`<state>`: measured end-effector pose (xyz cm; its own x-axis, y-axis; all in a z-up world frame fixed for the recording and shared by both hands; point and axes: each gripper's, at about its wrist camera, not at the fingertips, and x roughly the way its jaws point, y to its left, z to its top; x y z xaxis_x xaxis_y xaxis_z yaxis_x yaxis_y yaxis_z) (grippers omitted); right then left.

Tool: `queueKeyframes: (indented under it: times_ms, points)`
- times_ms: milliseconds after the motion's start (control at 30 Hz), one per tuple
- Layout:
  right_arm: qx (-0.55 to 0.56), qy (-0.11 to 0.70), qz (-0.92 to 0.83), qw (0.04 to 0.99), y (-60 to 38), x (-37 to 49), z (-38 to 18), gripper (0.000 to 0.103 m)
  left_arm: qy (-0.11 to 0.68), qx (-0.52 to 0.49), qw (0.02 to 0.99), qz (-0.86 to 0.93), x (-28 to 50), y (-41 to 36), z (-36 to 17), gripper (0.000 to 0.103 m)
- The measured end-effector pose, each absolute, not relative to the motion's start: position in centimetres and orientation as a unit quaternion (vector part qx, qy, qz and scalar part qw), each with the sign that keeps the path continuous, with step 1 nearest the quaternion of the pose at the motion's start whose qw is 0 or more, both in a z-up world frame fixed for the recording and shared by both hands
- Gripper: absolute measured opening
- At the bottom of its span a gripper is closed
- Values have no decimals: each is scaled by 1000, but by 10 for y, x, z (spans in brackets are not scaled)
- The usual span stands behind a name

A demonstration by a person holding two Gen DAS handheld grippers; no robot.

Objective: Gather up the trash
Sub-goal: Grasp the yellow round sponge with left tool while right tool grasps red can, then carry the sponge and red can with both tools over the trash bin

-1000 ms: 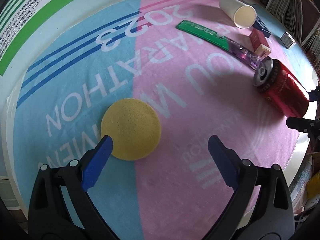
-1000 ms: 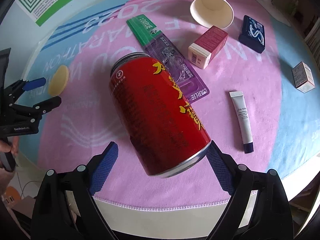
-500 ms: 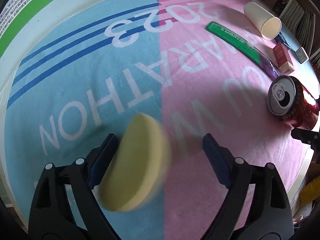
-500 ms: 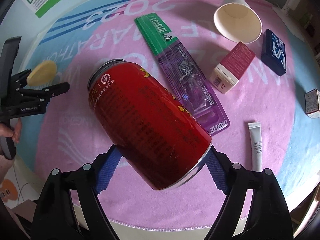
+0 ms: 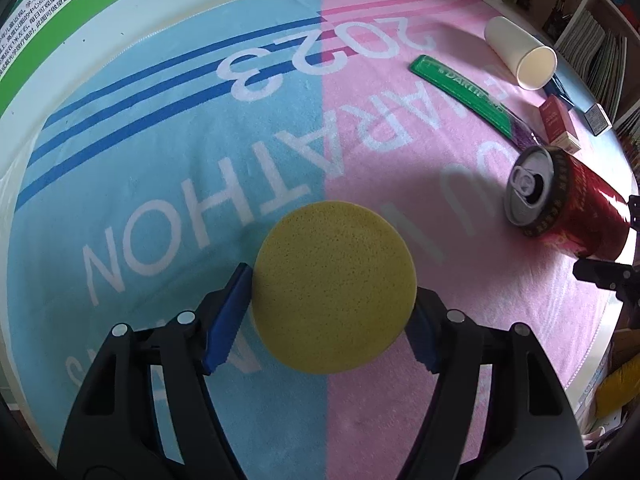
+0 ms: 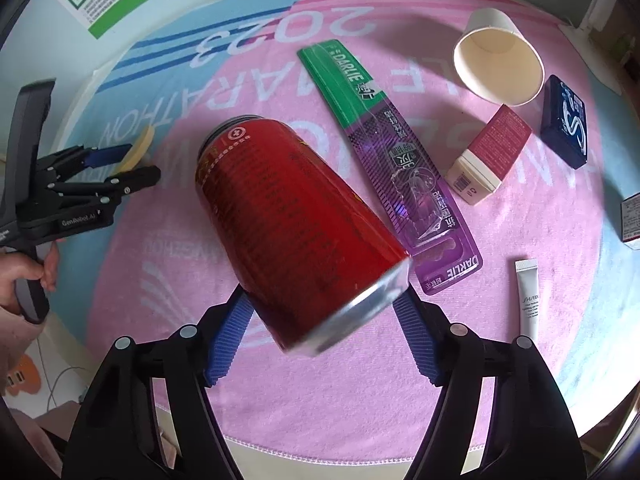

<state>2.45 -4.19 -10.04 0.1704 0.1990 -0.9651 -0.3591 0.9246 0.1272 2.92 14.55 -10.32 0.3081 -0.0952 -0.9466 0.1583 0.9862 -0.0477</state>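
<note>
A round yellow sponge disc (image 5: 334, 296) stands on edge between the blue pads of my left gripper (image 5: 332, 312), its flat face turned to the camera. The jaws are closing and both pads press on its rim. From the right wrist view the left gripper (image 6: 132, 160) holds the sponge (image 6: 140, 146) over the towel's left side. A red drink can (image 6: 288, 208) lies tilted between the pads of my right gripper (image 6: 322, 304), whose jaws are closing on its lower end. The can (image 5: 560, 204) shows its opened top in the left wrist view.
A pink and blue marathon towel (image 6: 280, 400) covers the table. On it lie a green-purple toothbrush pack (image 6: 384, 160), a paper cup (image 6: 498, 66) on its side, a red-white box (image 6: 490, 154), a dark blue box (image 6: 566, 122) and a white tube (image 6: 528, 300). Bookshelves (image 5: 592, 40) stand behind.
The sponge lay flat on the towel; now it is tipped up and gripped between the narrowed left pads. The right jaws have narrowed onto the can, which has tilted.
</note>
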Motion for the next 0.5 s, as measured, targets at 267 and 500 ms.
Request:
queueKeyframes:
  times_ms: [267,500]
  points:
    - [-43,603,189,774,-53,14,-87,64,570,35,816,-92,10,129,-84,67]
    - [-37,591,192,783,-54,3,-79,62,559,47,821,-105,8,111,-77,67]
